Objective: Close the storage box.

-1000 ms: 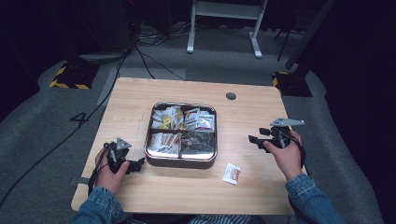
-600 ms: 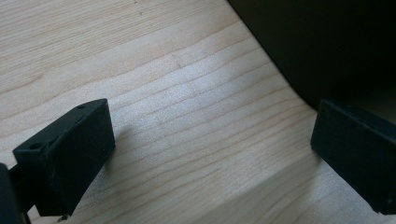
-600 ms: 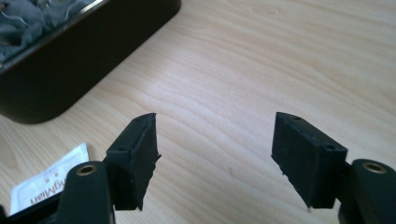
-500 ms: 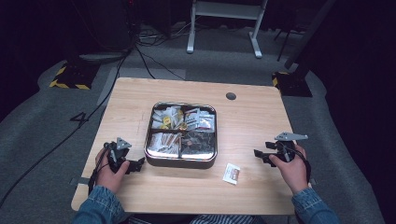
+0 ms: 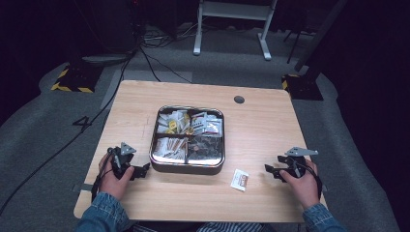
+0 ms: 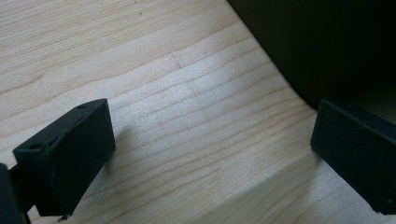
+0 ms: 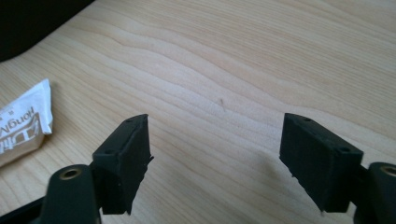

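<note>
Both tongs gape wide w/ nothing in them, R (image 5: 271,168) low on the table facing the sachet (image 5: 240,179) lying by the tray (image 5: 187,166), L (image 5: 143,170) parked at its other side.

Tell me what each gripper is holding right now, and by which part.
Nothing is held. The left gripper and right gripper both have open jaws over bare table; the sachet lies loose.

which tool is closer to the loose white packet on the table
Right. The right tool sits just right of the white packet, jaws open; the left tool is beyond the tray.
</note>
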{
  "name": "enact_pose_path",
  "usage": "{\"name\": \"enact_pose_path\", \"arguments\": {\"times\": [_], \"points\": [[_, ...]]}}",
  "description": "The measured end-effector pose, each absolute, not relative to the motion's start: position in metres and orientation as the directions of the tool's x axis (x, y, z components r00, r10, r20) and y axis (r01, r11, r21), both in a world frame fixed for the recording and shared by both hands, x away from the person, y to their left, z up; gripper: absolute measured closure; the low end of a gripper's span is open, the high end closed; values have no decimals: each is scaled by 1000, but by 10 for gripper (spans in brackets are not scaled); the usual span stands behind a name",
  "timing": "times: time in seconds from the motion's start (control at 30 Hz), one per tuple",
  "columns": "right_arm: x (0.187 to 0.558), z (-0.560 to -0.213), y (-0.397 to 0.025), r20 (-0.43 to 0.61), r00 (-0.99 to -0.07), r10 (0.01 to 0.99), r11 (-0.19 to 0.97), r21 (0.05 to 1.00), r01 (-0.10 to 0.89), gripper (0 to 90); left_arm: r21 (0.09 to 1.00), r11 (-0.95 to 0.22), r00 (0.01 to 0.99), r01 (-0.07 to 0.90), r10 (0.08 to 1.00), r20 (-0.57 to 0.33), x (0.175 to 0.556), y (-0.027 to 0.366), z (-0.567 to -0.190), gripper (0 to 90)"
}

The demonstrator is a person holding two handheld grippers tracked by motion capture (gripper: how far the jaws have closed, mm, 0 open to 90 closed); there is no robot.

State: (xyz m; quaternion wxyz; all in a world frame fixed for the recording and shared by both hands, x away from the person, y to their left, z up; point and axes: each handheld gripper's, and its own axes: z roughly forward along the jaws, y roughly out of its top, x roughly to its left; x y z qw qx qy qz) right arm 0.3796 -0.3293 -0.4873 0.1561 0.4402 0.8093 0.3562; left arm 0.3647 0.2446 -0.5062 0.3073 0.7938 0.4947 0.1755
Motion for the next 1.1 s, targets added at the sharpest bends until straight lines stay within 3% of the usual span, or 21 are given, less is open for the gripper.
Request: {"name": "enact_pose_path", "arguments": {"times": [0.47, 0.8, 1.1], "points": [[374, -503, -329, 20, -552, 834, 367, 727, 581, 153, 662, -322, 449, 677, 893, -25, 365, 245, -506, 0], [378, -506, -321, -9, -535, 845, 378, 718, 585, 35, 661, -322, 449, 677, 893, -25, 365, 245, -506, 0], [378, -506, -321, -9, -535, 845, 378, 717, 586, 32, 661, -322, 449, 677, 893, -25, 365, 245, -506, 0]]}}
